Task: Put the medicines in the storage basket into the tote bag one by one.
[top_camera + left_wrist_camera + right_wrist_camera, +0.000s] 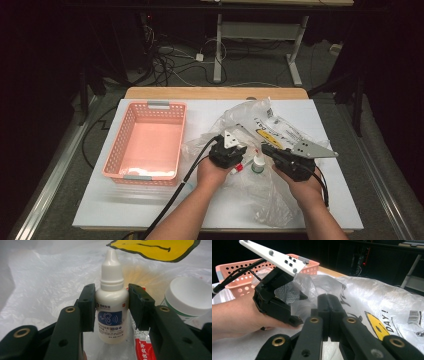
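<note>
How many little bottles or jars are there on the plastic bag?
2 that I can see. A white dropper bottle stands between the left gripper's jaws, and a white-lidded jar sits just beside it. The crumpled plastic bag may hide more.

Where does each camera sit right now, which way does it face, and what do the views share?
High view: above the person's side, looking forward and down at the table; both forearms show.
Left gripper view: on the left gripper, looking along its jaws, which flank a white dropper bottle.
Right gripper view: on the right gripper, jaws together, facing the plastic bag.
Shared: high and right gripper views both show the pink basket.
</note>
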Motion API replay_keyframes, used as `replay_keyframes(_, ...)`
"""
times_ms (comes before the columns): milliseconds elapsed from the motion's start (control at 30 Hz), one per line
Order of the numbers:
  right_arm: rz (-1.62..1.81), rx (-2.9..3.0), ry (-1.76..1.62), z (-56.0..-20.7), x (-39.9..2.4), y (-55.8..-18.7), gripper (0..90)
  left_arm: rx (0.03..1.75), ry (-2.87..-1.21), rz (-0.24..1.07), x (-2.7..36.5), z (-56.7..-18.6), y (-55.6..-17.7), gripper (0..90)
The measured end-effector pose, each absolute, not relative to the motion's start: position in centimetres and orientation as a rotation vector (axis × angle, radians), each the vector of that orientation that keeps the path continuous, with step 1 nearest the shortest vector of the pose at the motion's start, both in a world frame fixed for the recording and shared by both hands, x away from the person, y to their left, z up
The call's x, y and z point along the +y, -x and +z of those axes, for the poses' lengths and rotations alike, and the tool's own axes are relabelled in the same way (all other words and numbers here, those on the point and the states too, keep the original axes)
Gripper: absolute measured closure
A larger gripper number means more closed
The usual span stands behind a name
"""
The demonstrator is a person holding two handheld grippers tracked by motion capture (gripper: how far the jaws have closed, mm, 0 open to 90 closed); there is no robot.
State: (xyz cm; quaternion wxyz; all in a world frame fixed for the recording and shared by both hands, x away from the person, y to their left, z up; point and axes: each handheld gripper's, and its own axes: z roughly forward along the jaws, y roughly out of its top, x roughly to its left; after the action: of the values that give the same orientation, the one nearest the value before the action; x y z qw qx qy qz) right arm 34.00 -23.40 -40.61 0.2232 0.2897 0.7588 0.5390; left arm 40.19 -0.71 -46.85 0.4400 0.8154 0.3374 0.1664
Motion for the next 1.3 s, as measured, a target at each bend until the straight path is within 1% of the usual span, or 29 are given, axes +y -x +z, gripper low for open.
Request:
replay_keyframes(233,1.484,2.103,-0.798,-40.7,-23.4,-34.0,90.0,0.832,-2.024,0.399,-0.9,-47.3,-40.3,57.7)
replay_keyframes(300,1.486,2.1,-0.796,-40.7,-23.4,-34.0,90.0,0.831,-2.029,0.388,-0.8,-47.3,-40.3,56.2)
replay_keyframes(333,1.488,2.097,-0.8,-40.7,-23.4,-34.0,90.0,0.832,-2.028,0.378,-0.8,-47.2,-40.3,52.8)
replay_keyframes(467,1.486,2.098,-0.798,-40.6,-23.4,-34.0,90.0,0.825,-2.056,0.343,-0.7,-47.1,-40.1,51.4)
replay_keyframes(500,1.486,2.098,-0.799,-40.6,-23.4,-34.0,90.0,0.826,-2.067,0.343,-0.7,-47.1,-40.0,48.3)
replay_keyframes(600,1.486,2.098,-0.799,-40.6,-23.4,-33.9,90.0,0.825,-2.072,0.335,-0.4,-47.0,-39.7,44.8)
replay_keyframes(767,1.488,2.099,-0.804,-40.6,-23.5,-33.9,90.0,0.815,-2.082,0.337,0.0,-47.0,-39.2,44.7)
replay_keyframes(1000,1.492,2.094,-0.803,-40.5,-23.6,-33.9,90.0,0.787,-2.073,0.34,0.8,-46.4,-37.6,42.6)
replay_keyframes(1100,1.492,2.092,-0.8,-40.5,-23.6,-33.9,90.0,0.777,-2.063,0.334,1.5,-46.1,-36.7,42.5)
replay_keyframes(1167,1.493,2.09,-0.802,-40.5,-23.7,-33.8,90.0,0.77,-2.058,0.329,2.0,-45.9,-36.0,40.5)
replay_keyframes(1300,1.492,2.088,-0.801,-40.4,-23.7,-33.8,90.0,0.76,-2.042,0.313,3.2,-45.8,-34.5,40.6)
